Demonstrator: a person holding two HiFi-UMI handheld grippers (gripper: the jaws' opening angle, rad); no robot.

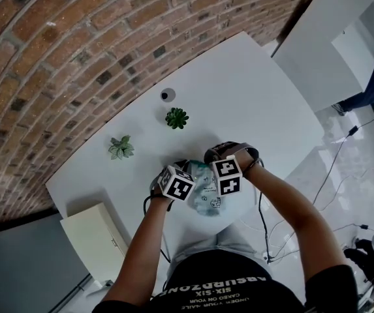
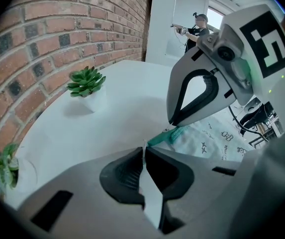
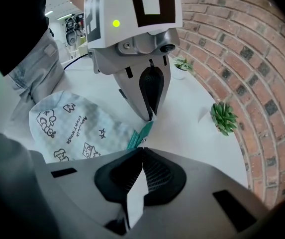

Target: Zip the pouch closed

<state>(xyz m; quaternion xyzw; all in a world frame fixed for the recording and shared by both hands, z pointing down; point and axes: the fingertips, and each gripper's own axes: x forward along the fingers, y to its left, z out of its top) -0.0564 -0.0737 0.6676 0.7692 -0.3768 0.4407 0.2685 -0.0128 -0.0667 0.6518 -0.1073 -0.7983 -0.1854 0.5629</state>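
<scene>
A cream box (image 1: 95, 240) stands off the counter's (image 1: 258, 90) left corner. Along the far edge, by the brick wall (image 1: 76, 38), a pale green plant (image 1: 121, 148) sits to the left. A darker green plant (image 1: 176, 117) sits to its right, with a small white round object (image 1: 168, 94) just behind it.

At the middle of the near edge, both tools come down steeply on the pouch (image 1: 204, 197), which lies flat on the counter. The pouch is pale, printed with small drawings, and has a teal zipper strip (image 3: 141, 132) along its far side.

The left tool (image 2: 144, 151) is clenched on one end of that strip. The right tool (image 3: 141, 149) is also clenched, its tips meeting on the strip just beside the left tool's. No view shows whether the zipper's slider is between them.
</scene>
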